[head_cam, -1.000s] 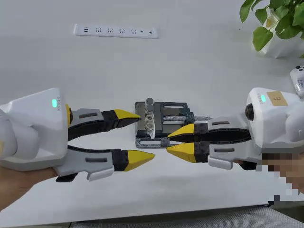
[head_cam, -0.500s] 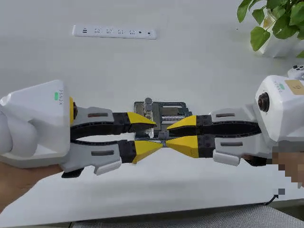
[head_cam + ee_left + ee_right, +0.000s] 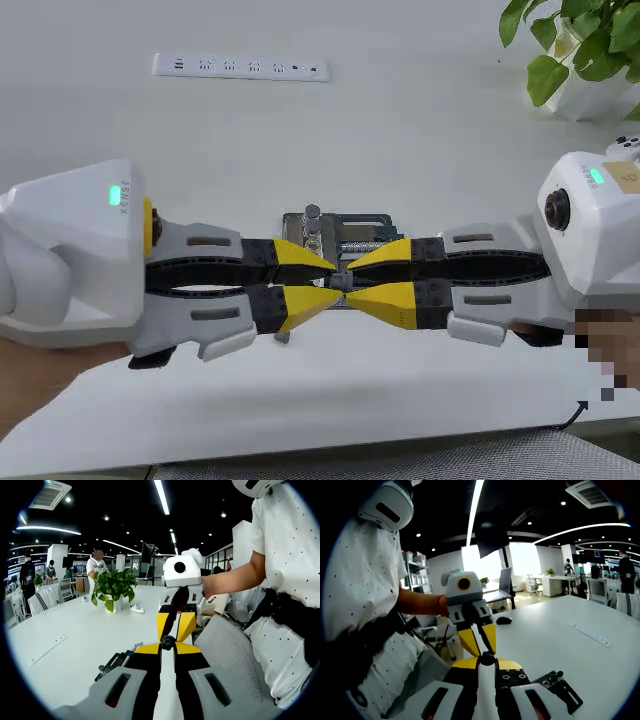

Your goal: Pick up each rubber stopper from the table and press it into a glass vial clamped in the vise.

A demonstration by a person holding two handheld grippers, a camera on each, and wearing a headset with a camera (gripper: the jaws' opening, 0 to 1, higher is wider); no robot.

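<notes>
Half a second ago the left gripper's [image 3: 333, 279] jaws stood clearly apart. They have since drawn in, and the gap seen a second ago between the two grippers has gone.

In the head view the left gripper and the right gripper [image 3: 353, 282] meet tip to tip, level and pointing straight at each other. Each pair of yellow tips is pinched on one small dark rubber stopper [image 3: 342, 283], held in the air just in front of the vise [image 3: 365, 222]. Which gripper bears it cannot be told. The jaws hide the front half of the vise. One glass vial [image 3: 313, 230] with a grey top rises behind them, and the rest of the row is covered. A power strip [image 3: 240, 67] lies far back on the white table [image 3: 450, 130].

In the left gripper view its own jaws [image 3: 168, 648] lie almost together, with the stopper [image 3: 167, 642] at their tips. The right gripper [image 3: 172, 633] comes down onto it from above, a hand [image 3: 212, 585] behind it. The vise [image 3: 117, 661] lies low on the left, partly cut off by the jaw.

In the right gripper view its own tips [image 3: 487, 663] close on the stopper [image 3: 486, 658], and the left gripper [image 3: 482, 648] reaches down to the same spot. The vise [image 3: 562, 689] lies at the lower right, its near end hidden.
</notes>
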